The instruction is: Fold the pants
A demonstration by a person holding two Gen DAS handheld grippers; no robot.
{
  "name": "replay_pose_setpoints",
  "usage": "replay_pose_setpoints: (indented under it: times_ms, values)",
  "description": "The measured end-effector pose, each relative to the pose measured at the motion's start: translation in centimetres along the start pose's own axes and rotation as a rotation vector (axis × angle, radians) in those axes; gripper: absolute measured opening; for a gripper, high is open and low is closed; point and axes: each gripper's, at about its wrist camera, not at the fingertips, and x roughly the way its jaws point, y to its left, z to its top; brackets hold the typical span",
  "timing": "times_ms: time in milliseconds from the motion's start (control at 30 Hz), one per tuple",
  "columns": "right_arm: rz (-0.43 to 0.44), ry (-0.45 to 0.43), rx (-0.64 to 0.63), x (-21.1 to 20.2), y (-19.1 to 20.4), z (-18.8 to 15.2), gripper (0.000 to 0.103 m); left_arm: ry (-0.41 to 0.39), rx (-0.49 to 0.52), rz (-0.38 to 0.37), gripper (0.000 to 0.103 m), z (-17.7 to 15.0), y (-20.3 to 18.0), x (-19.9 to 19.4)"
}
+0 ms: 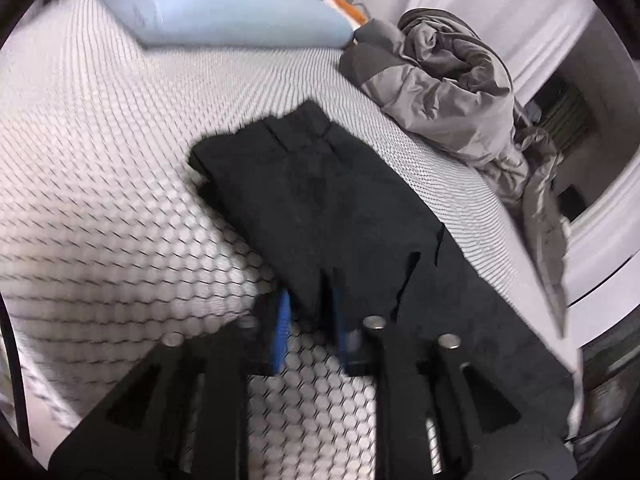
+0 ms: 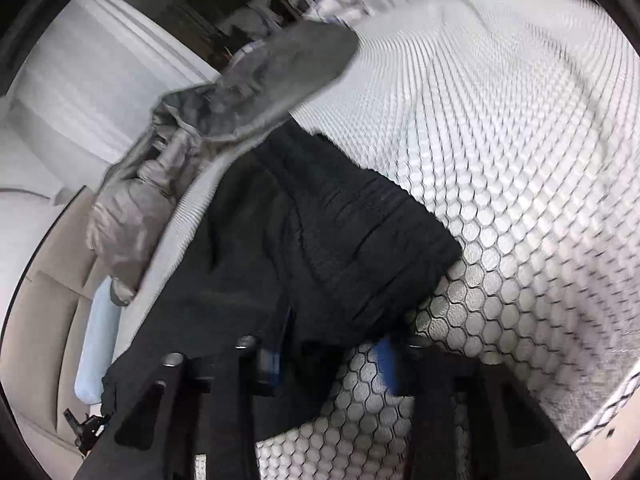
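Two grippers: left gripper (image 1: 310, 330) and right gripper (image 2: 334, 364), each with jaws apart around an edge of the pants (image 1: 316, 200).
Pants: black, partly folded, on the honeycomb mattress (image 1: 100, 200), grey jacket (image 1: 452, 92) at 1 o'clock.
Risk: thick layers may slip out, and the fold opens.

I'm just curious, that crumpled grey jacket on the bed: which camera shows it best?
The left wrist view: the grey jacket lies whole and fairly sharp beyond the black pants. The right wrist view shows it too, but blurred and stretched along the bed's edge.
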Motion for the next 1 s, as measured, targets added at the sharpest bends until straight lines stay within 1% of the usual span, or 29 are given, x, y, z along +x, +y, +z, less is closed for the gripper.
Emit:
replay_pose_setpoints:
  times_ms: [33,67,100,167,233,300,367,467,533,600,667,700,733,767,867,900,933,967,1000]
  values:
    - [-0.024,-0.024,-0.01,-0.8,0.1,0.0,0.074,-0.016,0.021,0.008,0.04,-0.1,-0.3,-0.8]
    - [-0.052,-0.058,-0.023,-1.9,0.1,-0.1,0.08,-0.031,0.037,0.01,0.055,-0.1,-0.7,-1.5]
    - [-0.092,-0.102,-0.046,-2.9,0.3,0.1,0.085,-0.053,0.055,0.009,0.061,-0.2,-1.1,-2.3]
    - [-0.156,-0.135,-0.085,-4.4,0.6,0.6,0.087,-0.089,0.094,0.004,0.079,-0.5,-2.3,-3.7]
    - [-0.173,-0.126,-0.11,-4.9,0.7,1.6,0.092,-0.103,0.14,-0.015,0.087,-0.9,-4.0,-4.5]
    - [-0.177,-0.108,-0.147,-5.0,1.0,2.6,0.092,-0.096,0.199,-0.025,0.09,-1.4,-6.1,-4.8]
    - [-0.19,-0.094,-0.185,-4.5,2.0,3.9,0.092,-0.094,0.262,-0.046,0.102,-2.0,-8.6,-4.9]
    - [-0.175,-0.059,-0.216,-3.2,3.7,6.1,0.093,-0.083,0.324,-0.096,0.102,-2.8,-12.3,-4.2]
    - [-0.17,-0.037,-0.248,-1.7,5.0,7.4,0.093,-0.05,0.344,-0.128,0.102,-3.8,-14.7,-3.2]
    - [-0.18,-0.01,-0.27,0.5,6.2,8.7,0.093,0.003,0.365,-0.17,0.102,-5.2,-17.0,-1.5]
    - [-0.224,0.016,-0.299,3.1,7.6,10.0,0.093,0.07,0.394,-0.228,0.102,-7.2,-19.0,0.3]
    - [-0.24,0.027,-0.32,4.0,8.1,10.5,0.093,0.092,0.406,-0.24,0.102,-8.2,-19.5,0.9]
    - [-0.261,0.038,-0.356,5.2,8.7,10.9,0.093,0.117,0.423,-0.242,0.102,-9.0,-20.0,1.6]
    - [-0.285,0.05,-0.392,6.2,9.2,11.1,0.093,0.154,0.446,-0.229,0.102,-9.8,-20.7,2.4]
    - [-0.371,0.138,-0.477,10.2,10.0,11.7,0.093,0.171,0.468,-0.216,0.102,-10.8,-21.6,3.3]
    - [-0.382,0.156,-0.493,11.0,10.0,11.8,0.091,0.173,0.468,-0.201,0.102,-11.0,-21.7,3.6]
    - [-0.391,0.165,-0.509,11.5,10.2,11.9,0.077,0.177,0.471,-0.195,0.102,-11.1,-21.9,3.8]
    - [-0.375,0.159,-0.52,11.6,10.5,12.1,0.067,0.184,0.481,-0.19,0.102,-11.4,-22.1,4.0]
    - [-0.359,0.155,-0.521,11.5,10.7,12.2,0.058,0.187,0.488,-0.187,0.102,-11.3,-22.2,4.2]
